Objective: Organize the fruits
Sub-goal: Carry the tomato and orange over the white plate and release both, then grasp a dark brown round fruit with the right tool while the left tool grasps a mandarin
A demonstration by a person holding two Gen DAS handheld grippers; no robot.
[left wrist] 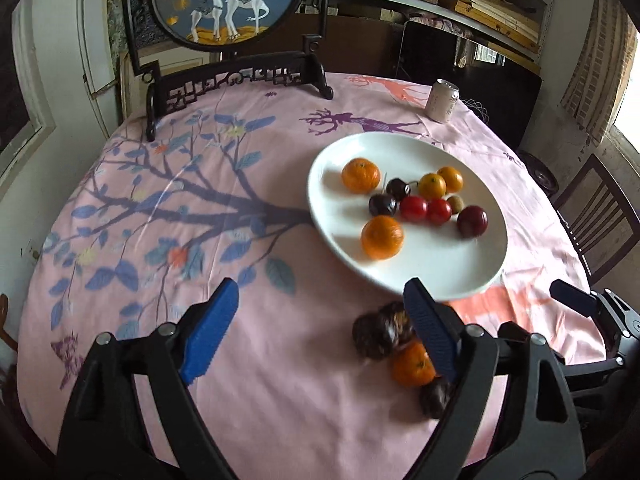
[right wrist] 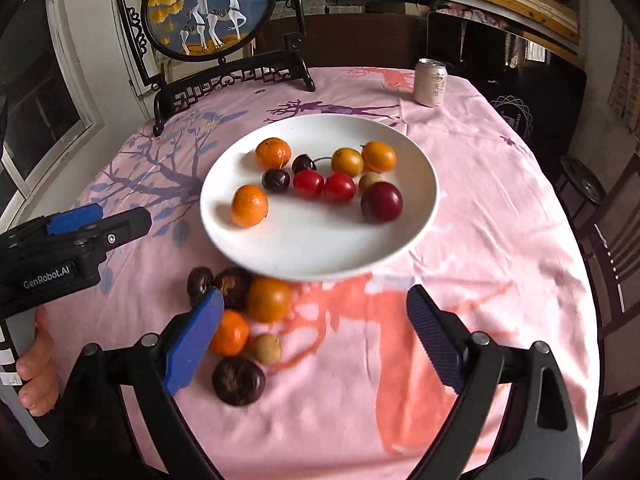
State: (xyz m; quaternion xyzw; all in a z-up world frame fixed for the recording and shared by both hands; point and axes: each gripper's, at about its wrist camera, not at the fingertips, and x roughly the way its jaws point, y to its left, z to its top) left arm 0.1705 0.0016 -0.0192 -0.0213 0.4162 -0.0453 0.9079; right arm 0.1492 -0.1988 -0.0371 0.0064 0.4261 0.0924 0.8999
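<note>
you have the round white ceramic plate on the pink printed tablecloth, near the table's middle; on it, toward its far half, lie two orange mandarins, two dark cherries, two red cherry tomatoes, two yellow-orange kumquats and a dark red plum; before the plate's near-left rim, on the cloth, lies a cluster of dark brown wrinkled fruits and loose orange mandarins; behind the plate to the right stands a pale metal drink can; behind to the left stands a round embroidered deer screen in a black carved stand.
</note>
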